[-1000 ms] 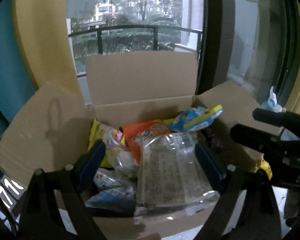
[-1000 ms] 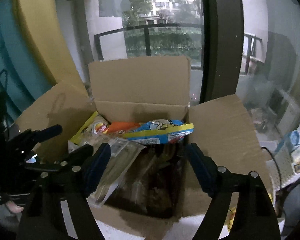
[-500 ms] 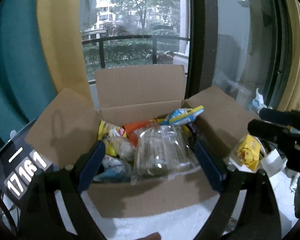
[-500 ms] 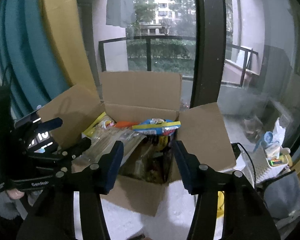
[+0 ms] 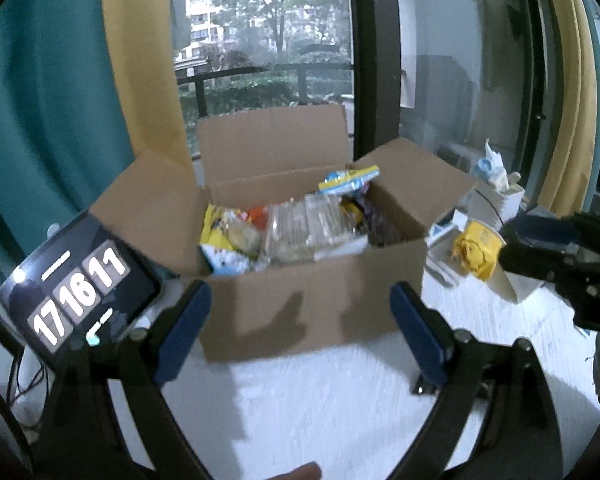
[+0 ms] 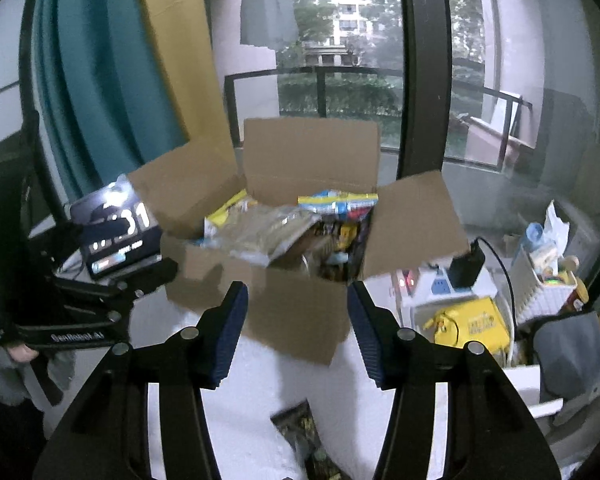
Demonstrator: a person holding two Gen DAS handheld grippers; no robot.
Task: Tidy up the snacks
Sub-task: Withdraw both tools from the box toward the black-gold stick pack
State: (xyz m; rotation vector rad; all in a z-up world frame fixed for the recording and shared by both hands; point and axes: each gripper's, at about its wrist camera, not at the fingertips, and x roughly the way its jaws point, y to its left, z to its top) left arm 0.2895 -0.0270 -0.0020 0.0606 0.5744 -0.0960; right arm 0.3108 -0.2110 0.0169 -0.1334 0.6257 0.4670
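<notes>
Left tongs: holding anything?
No, the left tongs are wide open with nothing between them; the box sits beyond.

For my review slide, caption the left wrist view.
Open left gripper empty before brown cardboard box full of snack packets on white table.

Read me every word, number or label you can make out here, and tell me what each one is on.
"17 16 11": white digits on the dark clock screen left of the cardboard box.
"GenRobot.AI", slightly blurred: on the left hand-held gripper in the right wrist view.
Snack packets in the box and the yellow box: print too blurred to read.
</notes>
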